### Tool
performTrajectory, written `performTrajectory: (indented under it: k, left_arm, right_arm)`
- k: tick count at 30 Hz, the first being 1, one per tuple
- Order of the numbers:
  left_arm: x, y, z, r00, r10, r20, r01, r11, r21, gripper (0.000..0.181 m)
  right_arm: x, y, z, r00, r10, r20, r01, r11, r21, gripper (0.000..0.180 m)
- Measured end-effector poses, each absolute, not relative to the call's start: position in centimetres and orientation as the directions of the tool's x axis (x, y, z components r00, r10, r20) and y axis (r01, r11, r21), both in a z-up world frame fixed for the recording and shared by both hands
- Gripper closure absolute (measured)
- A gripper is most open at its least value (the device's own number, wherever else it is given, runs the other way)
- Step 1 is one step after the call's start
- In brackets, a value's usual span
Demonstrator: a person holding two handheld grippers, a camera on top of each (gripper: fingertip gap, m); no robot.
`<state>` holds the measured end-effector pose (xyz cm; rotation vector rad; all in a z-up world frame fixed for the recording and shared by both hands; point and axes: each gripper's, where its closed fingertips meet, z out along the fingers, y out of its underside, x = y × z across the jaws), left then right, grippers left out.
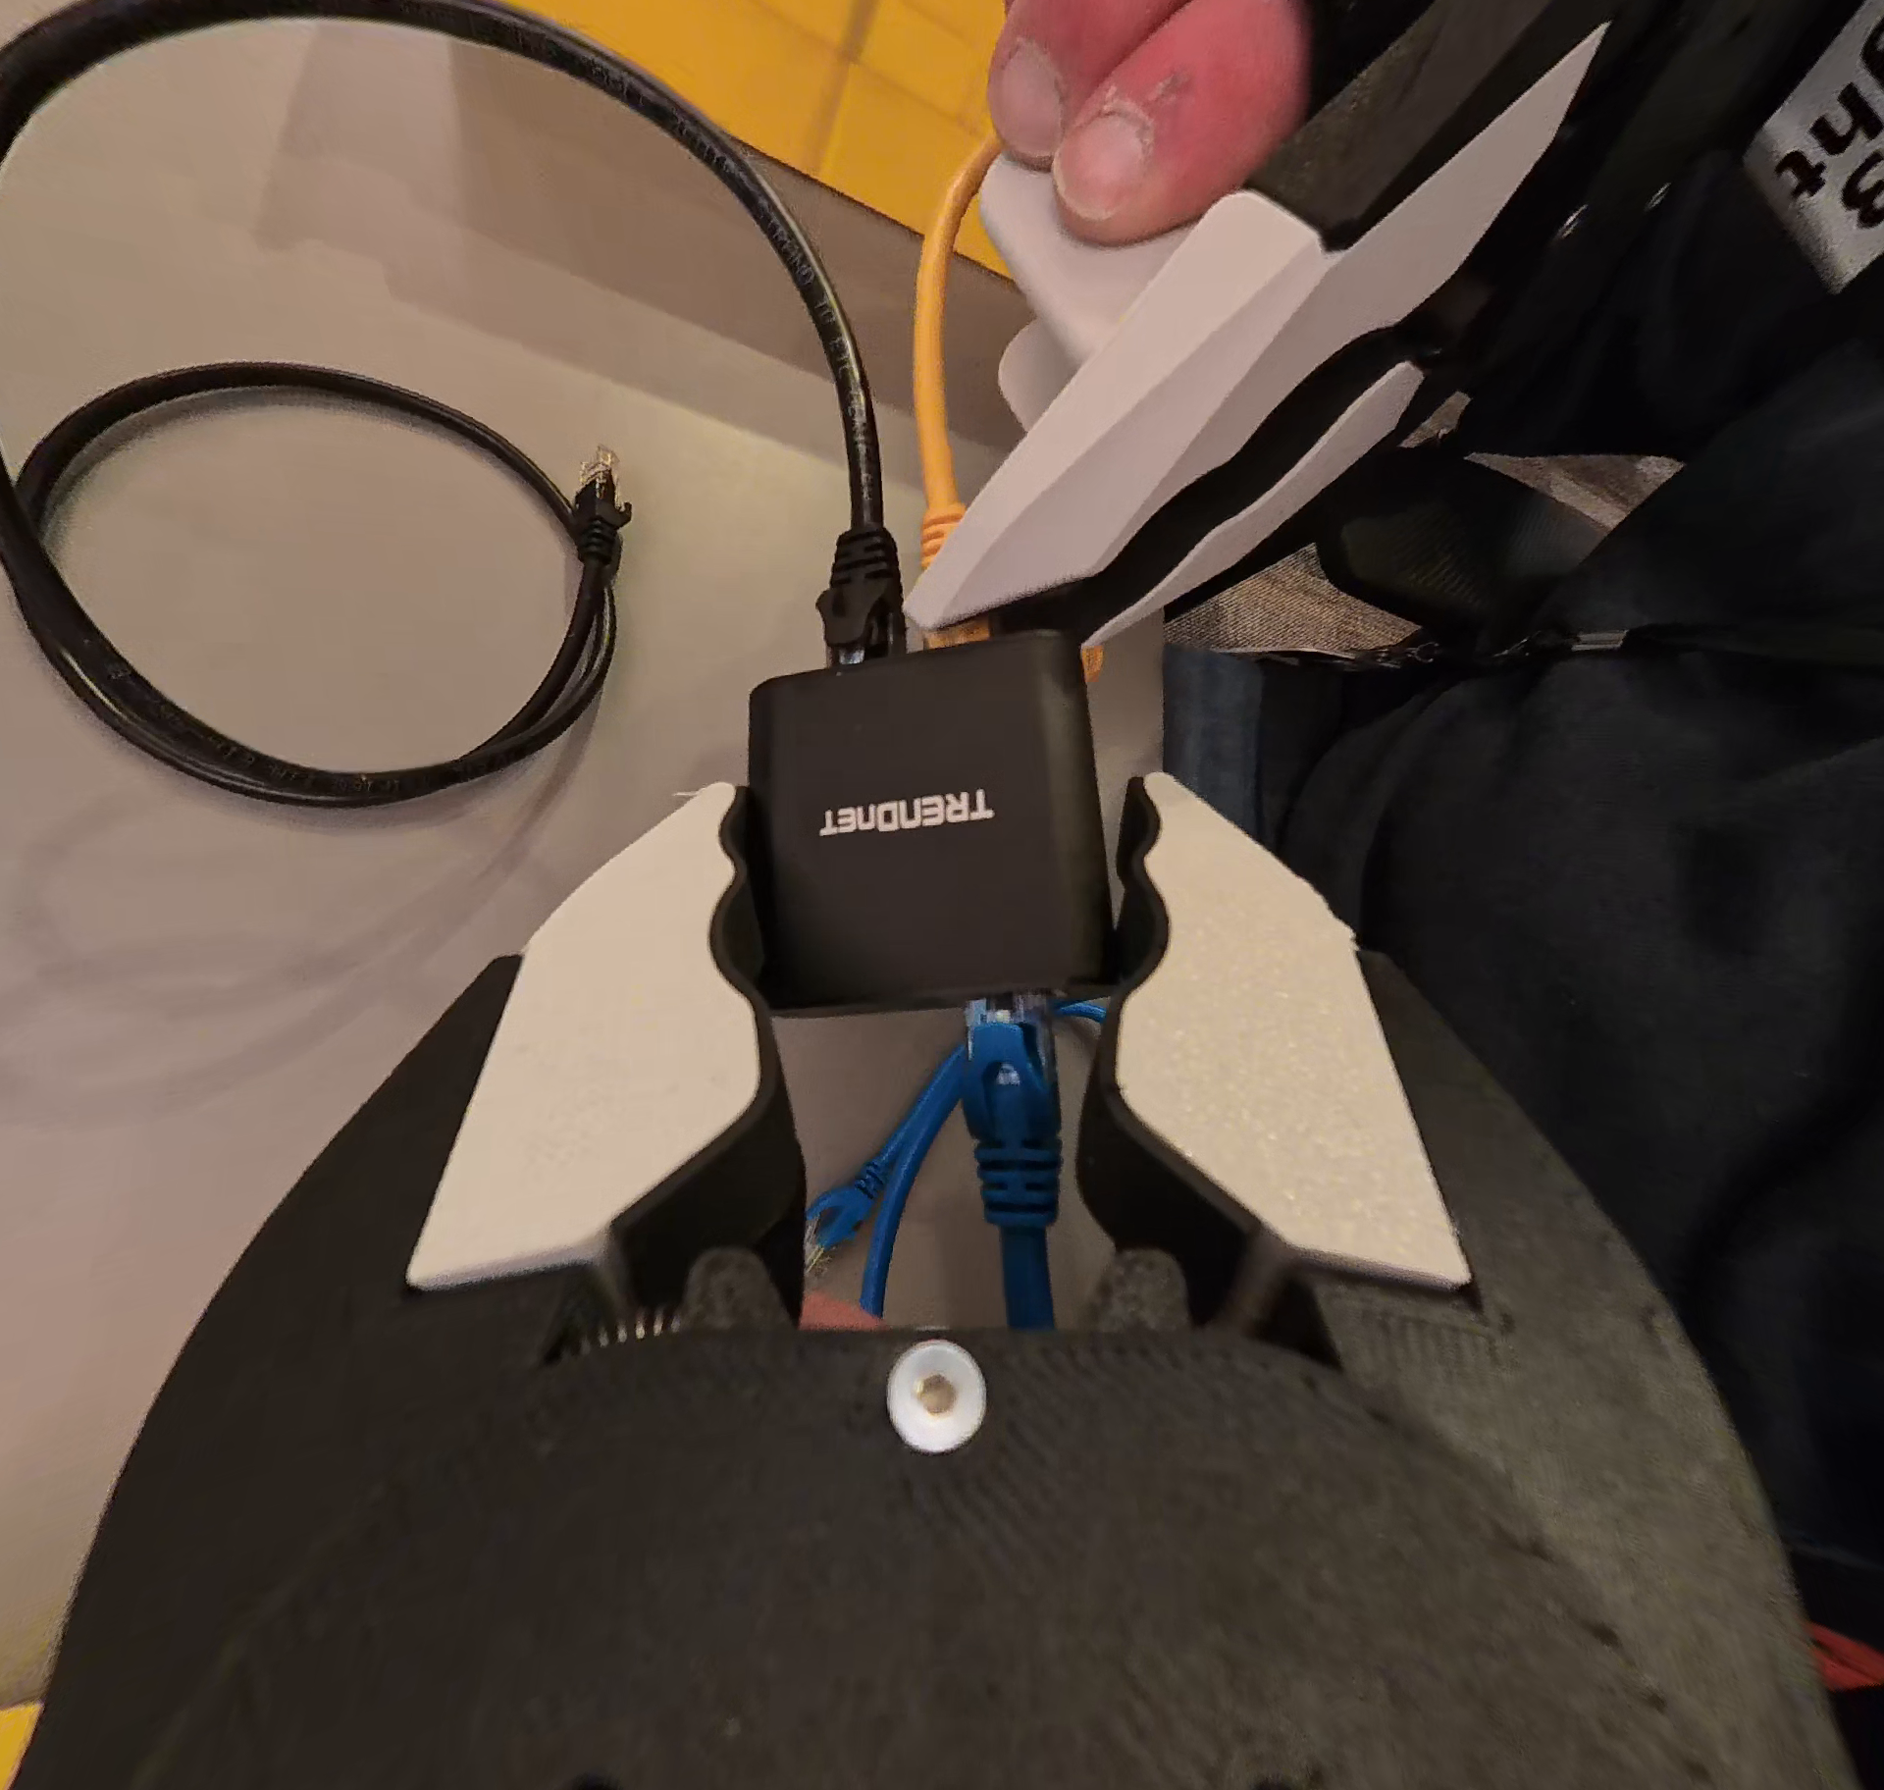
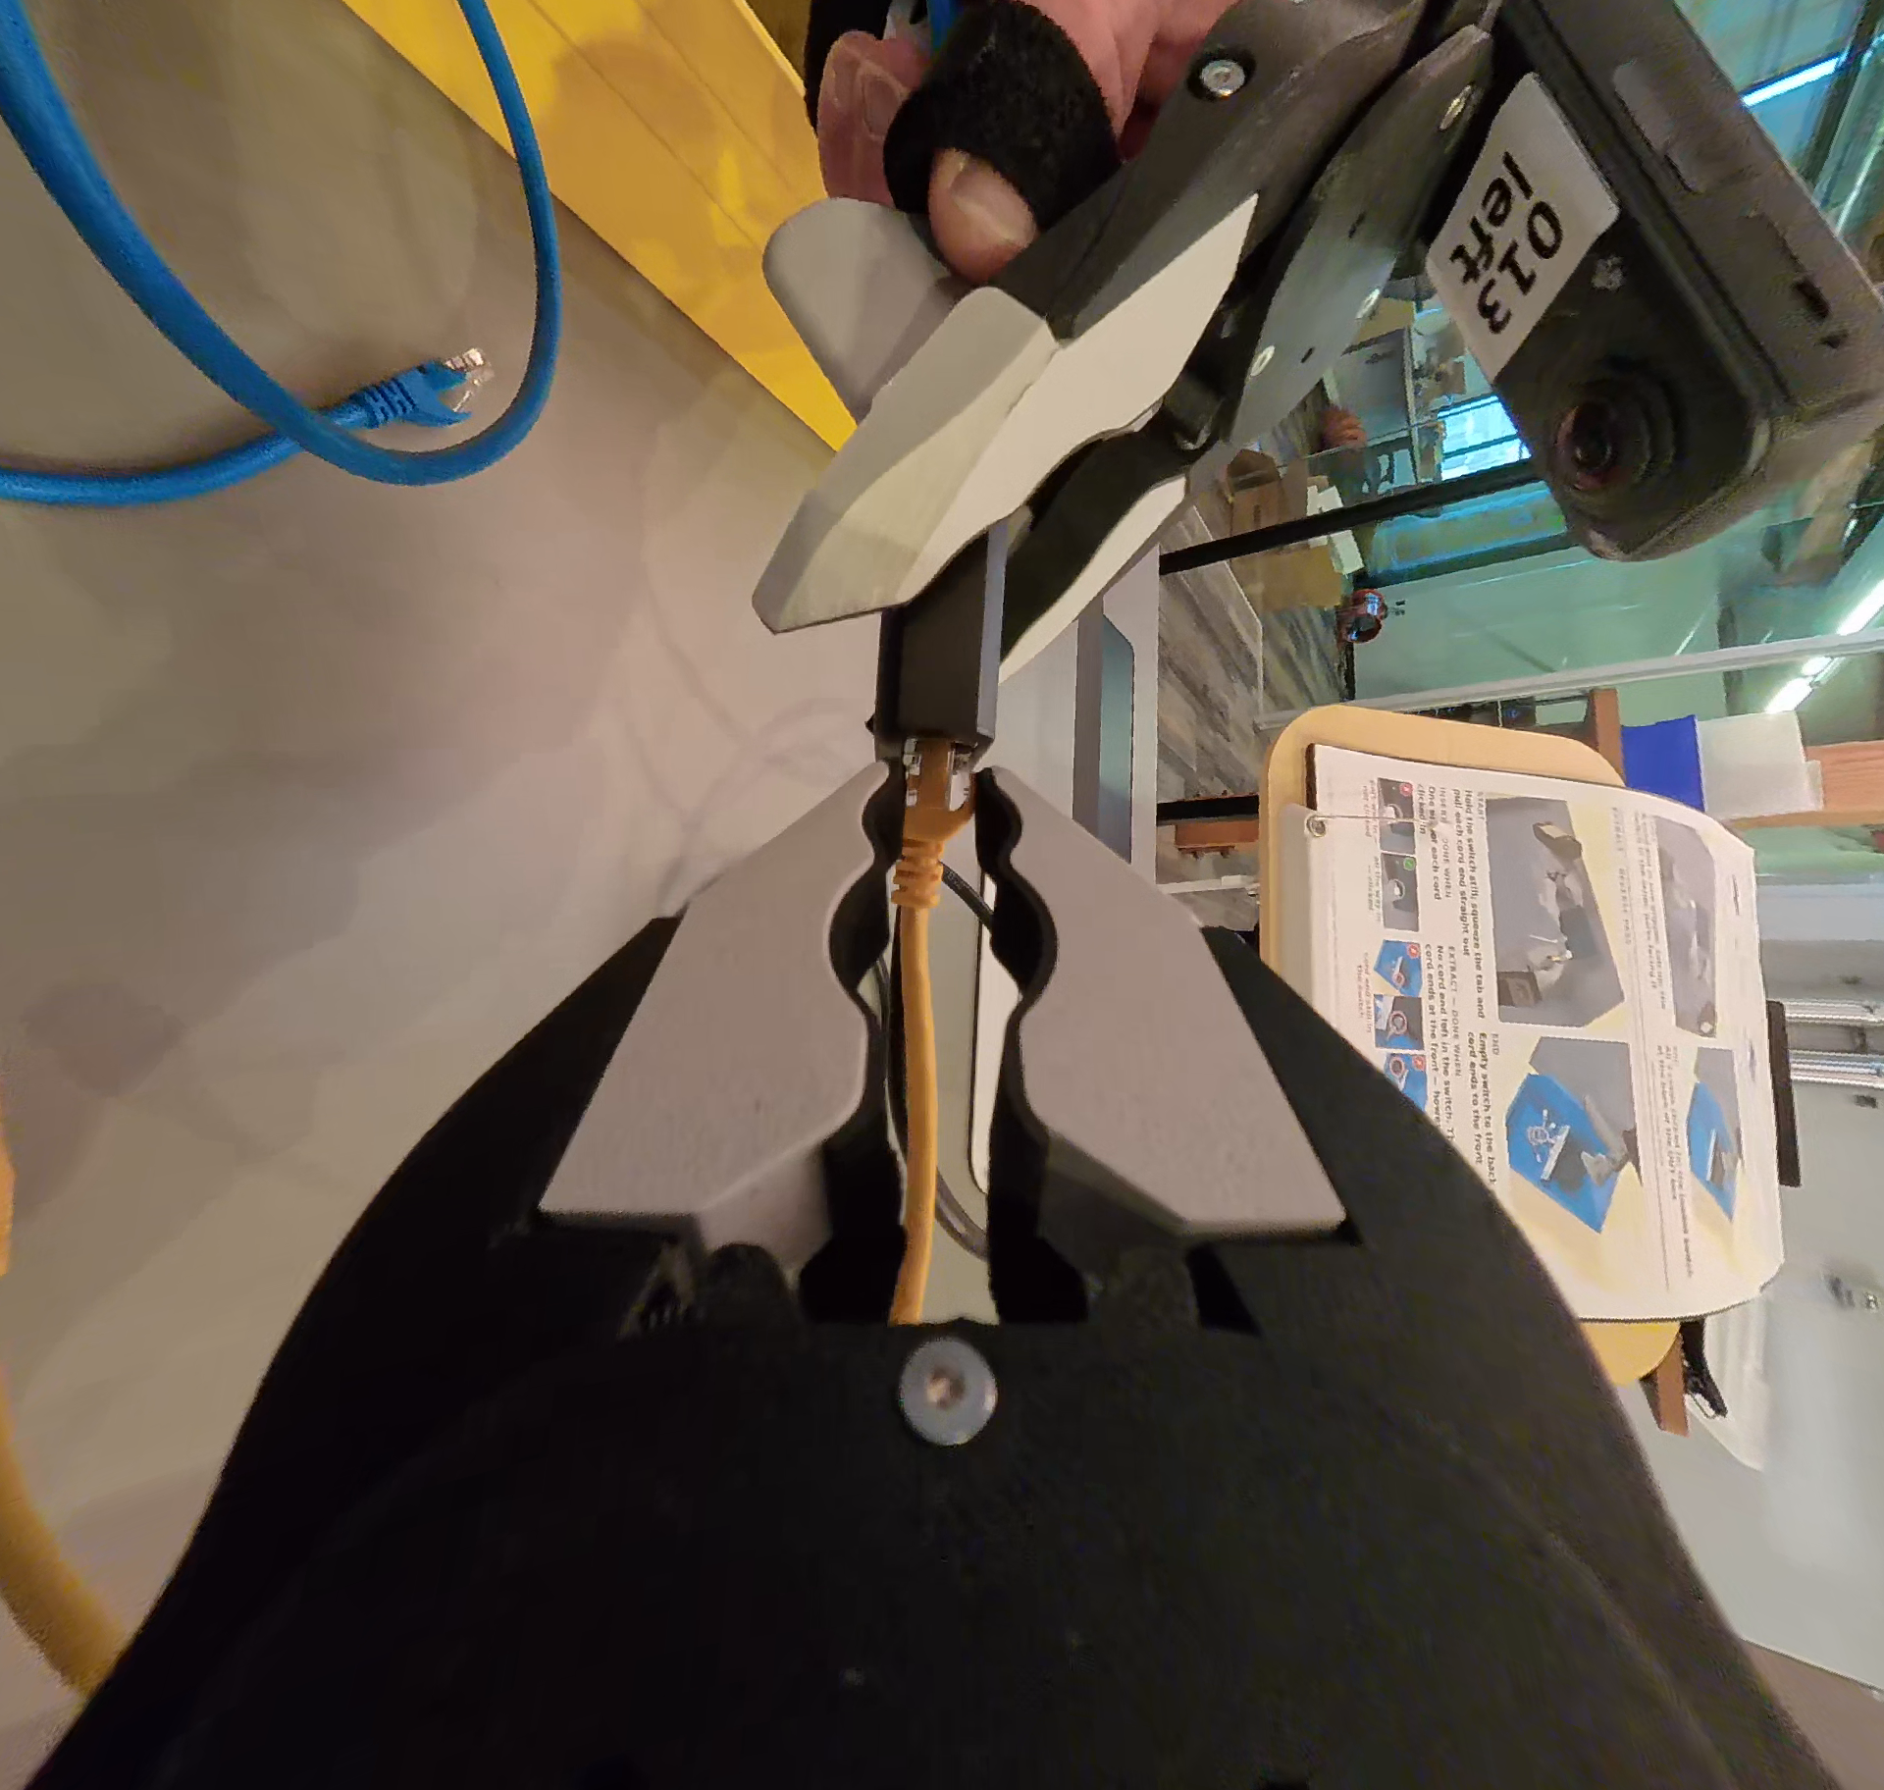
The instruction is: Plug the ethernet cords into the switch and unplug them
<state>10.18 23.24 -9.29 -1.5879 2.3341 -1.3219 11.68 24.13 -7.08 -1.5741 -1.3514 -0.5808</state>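
Left tool (image 1: 933,885) clamps the black switch (image 1: 923,823) by its sides, bracing it for plug work. Right tool (image 2: 930,803) is nearly closed around the yellow cord (image 2: 923,1048) just behind its plug, not clearly pinching. Switch's long axis runs straight ahead; black cord (image 1: 861,477) enters its far end.

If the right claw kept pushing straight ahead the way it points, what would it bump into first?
Probably the black switch, just past the right claw tips. The yellow cord running between its fingers is already plugged into it. Depth is hard to judge.
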Motion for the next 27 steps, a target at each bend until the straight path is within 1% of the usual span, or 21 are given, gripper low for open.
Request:
performTrajectory:
  k: [4,10,16,18,20,22,24,27]
  left_arm:
    - [10.1,23.2,-9.3,-0.485,-0.774,0.407,-0.752,0.132,-0.646,0.114]
    - [10.2,23.0,-10.0,-0.479,-0.782,0.4,-0.764,0.146,-0.629,0.115]
    - [10.6,23.0,-9.9,-0.466,-0.77,0.436,-0.763,0.101,-0.638,0.113]
    - [10.5,24.8,-10.2,-0.424,-0.81,0.406,-0.768,0.084,-0.635,0.114]
    - [10.2,26.4,-8.5,-0.403,-0.802,0.441,-0.74,0.002,-0.673,0.114]
    - [10.3,27.0,-7.2,-0.416,-0.818,0.398,-0.708,0.016,-0.706,0.114]
    - [10.5,27.5,-6.8,-0.41,-0.835,0.366,-0.699,0.03,-0.714,0.114]
    - [10.4,28.3,-7.4,-0.39,-0.856,0.341,-0.706,0.04,-0.707,0.114]
  right_arm:
    - [11.6,24.0,-7.2,0.252,0.499,0.829,0.946,0.051,-0.319,0.17]
    - [11.7,23.7,-8.2,0.205,0.572,0.794,0.965,0.018,-0.262,0.171]
    - [12.4,23.7,-8.0,0.184,0.59,0.786,0.974,-0.001,-0.227,0.171]
    - [14.4,23.5,-8.5,0.182,0.592,0.785,0.981,-0.058,-0.184,0.171]
    - [16.0,23.0,-8.5,0.233,0.585,0.777,0.971,-0.093,-0.221,0.171]
    - [16.5,22.8,-7.4,0.293,0.564,0.772,0.954,-0.117,-0.277,0.171]
    - [17.2,22.8,-4.8,0.369,0.504,0.781,0.927,-0.134,-0.352,0.17]
    - [19.0,22.5,-0.1,0.463,0.403,0.789,0.885,-0.171,-0.432,0.17]
